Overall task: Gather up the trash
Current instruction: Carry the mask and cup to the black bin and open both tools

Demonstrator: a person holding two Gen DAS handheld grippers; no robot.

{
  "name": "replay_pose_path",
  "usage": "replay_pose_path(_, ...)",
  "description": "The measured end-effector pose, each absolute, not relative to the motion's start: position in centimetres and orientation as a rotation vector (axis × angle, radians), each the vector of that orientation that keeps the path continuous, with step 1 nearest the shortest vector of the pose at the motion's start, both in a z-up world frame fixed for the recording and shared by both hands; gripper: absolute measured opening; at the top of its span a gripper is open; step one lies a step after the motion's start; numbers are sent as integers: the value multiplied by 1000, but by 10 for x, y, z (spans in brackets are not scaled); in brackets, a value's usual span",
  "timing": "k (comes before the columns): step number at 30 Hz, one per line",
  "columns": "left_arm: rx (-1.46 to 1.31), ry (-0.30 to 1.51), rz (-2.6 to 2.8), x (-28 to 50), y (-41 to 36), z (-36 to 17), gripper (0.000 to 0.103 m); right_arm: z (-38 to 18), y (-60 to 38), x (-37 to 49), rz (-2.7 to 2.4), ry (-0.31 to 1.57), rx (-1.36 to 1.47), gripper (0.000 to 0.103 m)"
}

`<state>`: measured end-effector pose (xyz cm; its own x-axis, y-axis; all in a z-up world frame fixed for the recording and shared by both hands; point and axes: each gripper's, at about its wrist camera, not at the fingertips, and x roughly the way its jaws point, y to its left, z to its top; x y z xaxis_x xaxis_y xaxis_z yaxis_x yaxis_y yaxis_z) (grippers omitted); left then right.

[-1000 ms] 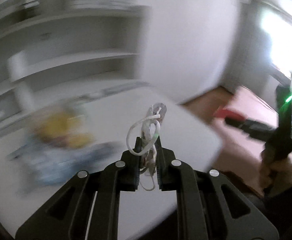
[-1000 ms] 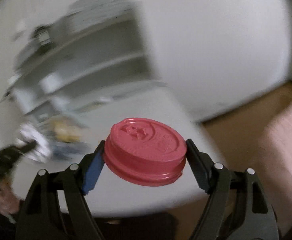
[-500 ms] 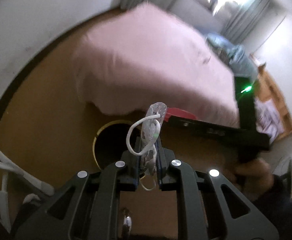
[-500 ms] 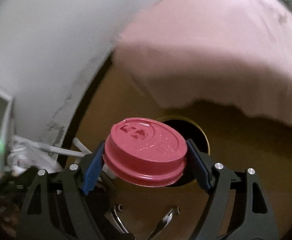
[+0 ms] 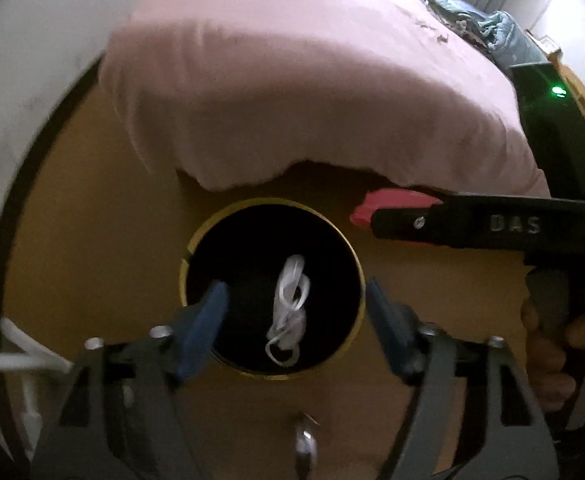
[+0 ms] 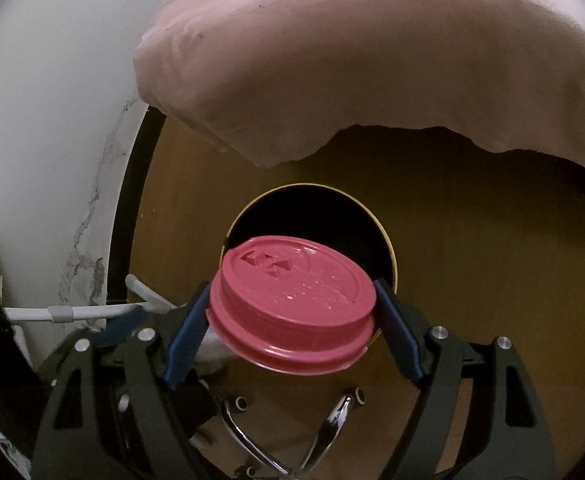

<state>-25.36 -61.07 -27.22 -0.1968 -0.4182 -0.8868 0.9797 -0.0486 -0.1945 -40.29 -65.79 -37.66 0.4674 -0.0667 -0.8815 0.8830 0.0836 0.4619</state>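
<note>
The left gripper (image 5: 296, 300) is spread wide, its blue-padded fingers (image 5: 202, 320) standing to either side of the round mouth of a dark trash bin (image 5: 196, 236) with a yellowish rim, seen from above. Between the fingers, touching neither, a clear crumpled plastic wrapper with a white cord (image 5: 290, 304) shows against the black inside of the bin; whether it is in the air or lying inside cannot be told.

The right gripper (image 6: 290, 320) is clenched on a red plastic cup lid (image 6: 292, 300), its blue pads pressing the lid's rim from both sides. The lid is held roughly flat, tilted a little, above the near edge of the same bin (image 6: 390, 248). In the left view this gripper (image 5: 362, 216) comes in from the right, with the lid (image 5: 396, 202) at its tip just beside the bin's rim and the person's hand (image 5: 552, 344) on the handle.

The bin stands on a brown wooden floor (image 6: 472, 260). A bed with a pink cover (image 6: 372, 60) hangs over the floor just behind the bin. White cables (image 6: 72, 312) lie by the white wall at left.
</note>
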Motion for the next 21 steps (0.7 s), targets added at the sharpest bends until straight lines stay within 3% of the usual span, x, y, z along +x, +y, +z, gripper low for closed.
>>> replay_pose_path(12,762,952,-1516,-251,-603,-258,79,-388,-657,-398,-785,845,1318,79)
replay_pose_path(16,735,948,-1503,-243,-598,-243,82,-380,-657,-393,-776,833,1302,94)
replay_pose_path(21,707,920,-1479,-233,-585,-216,85,-353,-654,-389,-807,839,1227,94)
